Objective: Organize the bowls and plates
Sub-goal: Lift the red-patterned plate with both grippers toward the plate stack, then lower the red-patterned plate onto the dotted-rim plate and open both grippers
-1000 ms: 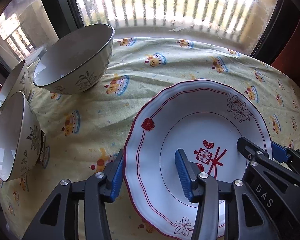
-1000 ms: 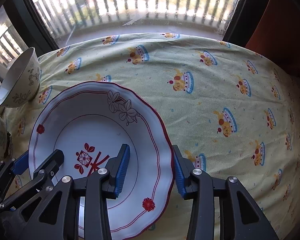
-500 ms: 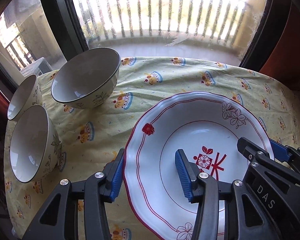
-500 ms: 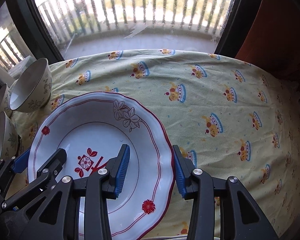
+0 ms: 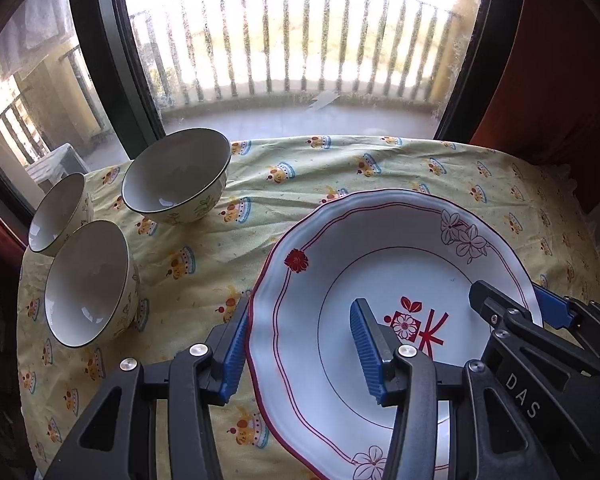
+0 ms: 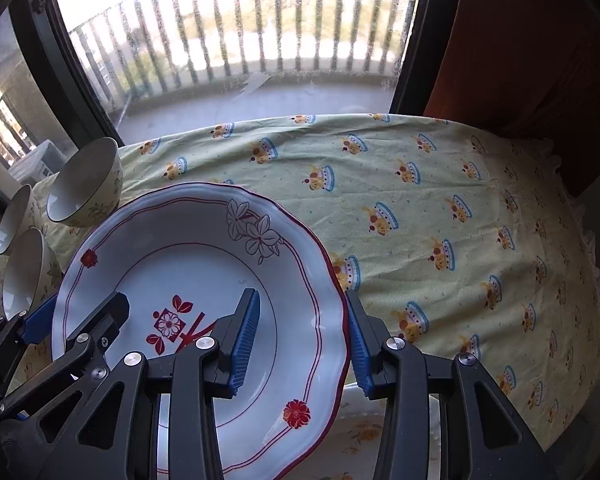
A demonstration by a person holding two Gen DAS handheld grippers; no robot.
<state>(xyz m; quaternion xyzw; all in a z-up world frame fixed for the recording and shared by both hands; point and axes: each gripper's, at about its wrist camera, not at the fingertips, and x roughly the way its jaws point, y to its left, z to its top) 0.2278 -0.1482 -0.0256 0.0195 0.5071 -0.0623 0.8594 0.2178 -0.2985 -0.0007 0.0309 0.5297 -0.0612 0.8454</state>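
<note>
Above the table (image 6: 440, 208) with its yellow patterned cloth, a red-trimmed plate (image 5: 384, 264) hangs, its left rim pinched by the left gripper (image 5: 300, 346), its right rim by the right gripper (image 6: 302, 338); three bowls (image 5: 176, 178) stand at the left.

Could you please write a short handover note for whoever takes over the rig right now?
Left hand-held gripper: clamped on the left rim of the red-patterned plate.
Right hand-held gripper: clamped on its right rim.
The plate is held tilted above the tablecloth, partly over a second pale plate at the near edge.
Three bowls stand separately at far left, unstacked.
Done: plate picked up. Left: set it down, probably on the pale plate, then nest the bowls.
</note>
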